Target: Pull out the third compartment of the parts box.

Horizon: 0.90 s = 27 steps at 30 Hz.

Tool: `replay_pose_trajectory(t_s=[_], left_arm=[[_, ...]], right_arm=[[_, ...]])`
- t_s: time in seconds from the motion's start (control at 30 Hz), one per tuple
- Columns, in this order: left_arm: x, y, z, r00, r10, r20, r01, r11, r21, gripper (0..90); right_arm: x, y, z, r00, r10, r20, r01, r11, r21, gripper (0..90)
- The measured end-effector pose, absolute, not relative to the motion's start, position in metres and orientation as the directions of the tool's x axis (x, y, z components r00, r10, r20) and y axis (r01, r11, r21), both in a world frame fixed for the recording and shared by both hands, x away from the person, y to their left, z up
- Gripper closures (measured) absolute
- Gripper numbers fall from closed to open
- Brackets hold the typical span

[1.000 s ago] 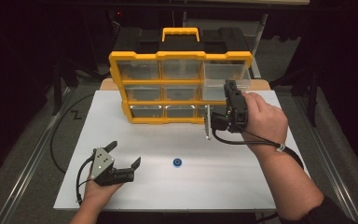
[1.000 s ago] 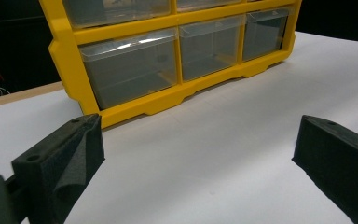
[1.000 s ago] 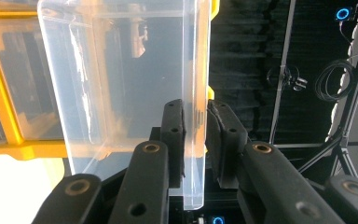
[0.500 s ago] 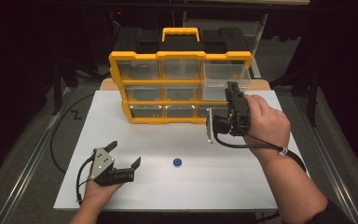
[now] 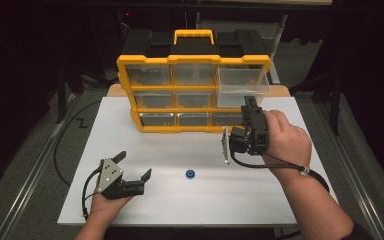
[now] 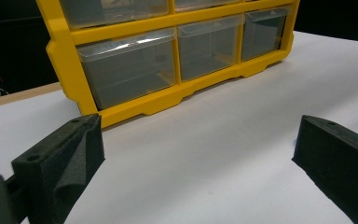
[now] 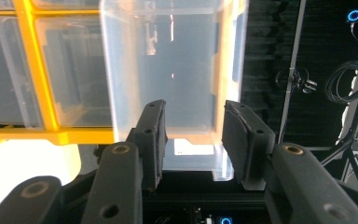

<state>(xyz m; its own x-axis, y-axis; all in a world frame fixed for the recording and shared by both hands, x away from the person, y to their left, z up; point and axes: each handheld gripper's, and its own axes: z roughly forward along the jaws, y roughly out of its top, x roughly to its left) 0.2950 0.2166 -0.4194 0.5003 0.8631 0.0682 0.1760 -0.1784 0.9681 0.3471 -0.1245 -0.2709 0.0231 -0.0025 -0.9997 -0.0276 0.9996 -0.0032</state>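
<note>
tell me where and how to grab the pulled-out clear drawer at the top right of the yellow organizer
Grip the clear drawer by the small lip at the lower middle of its front wall, coming straight at the front of the yellow organizer. The drawer juts out past its neighbours, so its front is free, and the lip is narrow enough to fit between the jaws of the right gripper, which have just been opening in front of it.

Hands and grippers, high view.
Left gripper [image 5: 133, 165], lower left of frame, rests low in the left hand [image 5: 106, 205], jaws spread wide. Right gripper [image 5: 250, 111], right of centre, held by the right hand [image 5: 286, 142]; its jaws have just been opening, nothing pressed between them.
</note>
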Motion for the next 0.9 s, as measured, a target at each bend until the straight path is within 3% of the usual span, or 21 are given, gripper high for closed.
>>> replay_pose_trajectory(t_s=[0.3,0.9], left_arm=[[0.295,0.216,-0.420,0.505,0.860,0.070,0.171,-0.179,0.969,2.3],[0.295,0.216,-0.420,0.508,0.859,0.072,0.169,-0.181,0.969,2.3]], right_arm=[[0.347,-0.128,-0.291,0.007,-0.011,-1.000,-0.022,1.000,-0.011,52.7],[0.343,-0.132,-0.336,-0.049,-0.018,-0.999,-0.031,0.999,-0.016,47.0]])
